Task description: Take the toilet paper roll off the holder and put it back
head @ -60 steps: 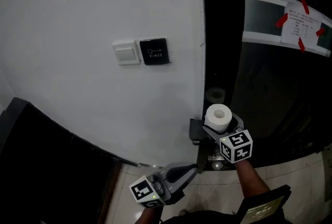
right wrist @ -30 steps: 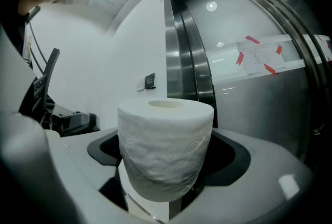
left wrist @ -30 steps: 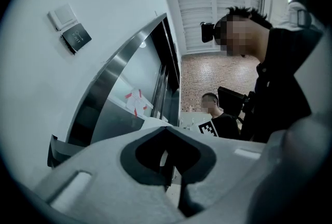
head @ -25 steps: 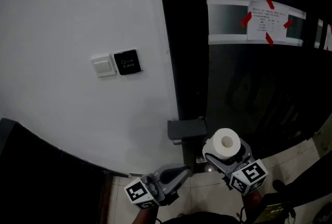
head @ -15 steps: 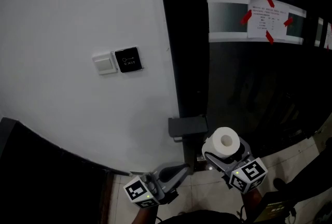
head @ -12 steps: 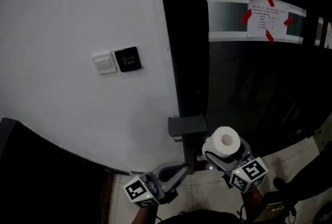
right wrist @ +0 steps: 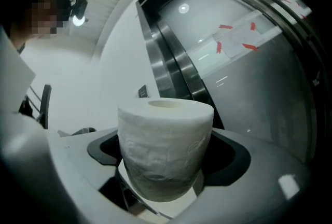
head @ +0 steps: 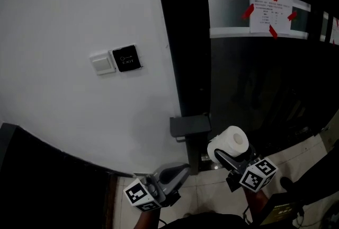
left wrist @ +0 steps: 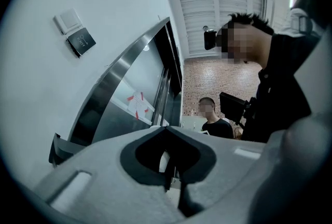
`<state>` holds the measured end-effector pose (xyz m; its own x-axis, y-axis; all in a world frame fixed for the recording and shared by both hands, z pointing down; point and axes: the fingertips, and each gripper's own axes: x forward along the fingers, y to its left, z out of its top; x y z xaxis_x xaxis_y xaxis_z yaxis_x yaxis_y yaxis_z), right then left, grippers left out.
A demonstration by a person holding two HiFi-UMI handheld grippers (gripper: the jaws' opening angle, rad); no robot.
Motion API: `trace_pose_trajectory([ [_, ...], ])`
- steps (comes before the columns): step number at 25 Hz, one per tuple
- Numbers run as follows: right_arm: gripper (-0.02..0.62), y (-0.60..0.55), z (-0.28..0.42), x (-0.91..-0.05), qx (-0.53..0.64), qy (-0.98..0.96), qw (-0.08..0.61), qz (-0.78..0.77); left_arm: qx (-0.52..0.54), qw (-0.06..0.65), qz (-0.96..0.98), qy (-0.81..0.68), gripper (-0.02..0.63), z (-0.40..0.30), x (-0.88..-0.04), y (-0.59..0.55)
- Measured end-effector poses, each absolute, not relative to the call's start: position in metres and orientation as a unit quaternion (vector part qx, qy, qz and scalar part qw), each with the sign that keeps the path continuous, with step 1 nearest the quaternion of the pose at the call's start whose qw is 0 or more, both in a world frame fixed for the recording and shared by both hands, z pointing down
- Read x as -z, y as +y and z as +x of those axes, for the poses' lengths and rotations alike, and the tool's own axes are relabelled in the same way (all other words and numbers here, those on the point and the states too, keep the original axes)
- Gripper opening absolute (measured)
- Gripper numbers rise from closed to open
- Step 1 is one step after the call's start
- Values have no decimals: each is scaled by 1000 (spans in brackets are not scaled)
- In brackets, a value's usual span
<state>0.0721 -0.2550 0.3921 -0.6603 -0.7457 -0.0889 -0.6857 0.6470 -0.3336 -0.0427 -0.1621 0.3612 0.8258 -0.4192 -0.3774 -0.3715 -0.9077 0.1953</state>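
Soft, embossed paper roll (head: 222,149), matt white wall (head: 79,16), glossy black glass door (head: 254,90), brushed-metal frame (left wrist: 110,87).

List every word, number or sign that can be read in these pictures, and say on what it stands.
"EXIT", small and faint, under a key symbol: black wall plate.
Taped paper notice: printed lines, too small to read.
Left gripper and right gripper: square marker patterns only, no words.
Toilet paper roll: no print visible.
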Motion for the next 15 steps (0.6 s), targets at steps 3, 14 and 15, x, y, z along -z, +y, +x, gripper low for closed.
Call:
trace_pose_trajectory([
  [3,451,-262,90,-404,216,876,183,-390,204,62,954,-213,0,-45,-367,-163],
  [14,450,-282,128,-465,410,759,360,-356,201,59,954,-213,0,-45,-364,-164],
  [15,449,-285,128,-467,414,755,367,-353,202,57,954,-213,0,-45,-363,-164],
])
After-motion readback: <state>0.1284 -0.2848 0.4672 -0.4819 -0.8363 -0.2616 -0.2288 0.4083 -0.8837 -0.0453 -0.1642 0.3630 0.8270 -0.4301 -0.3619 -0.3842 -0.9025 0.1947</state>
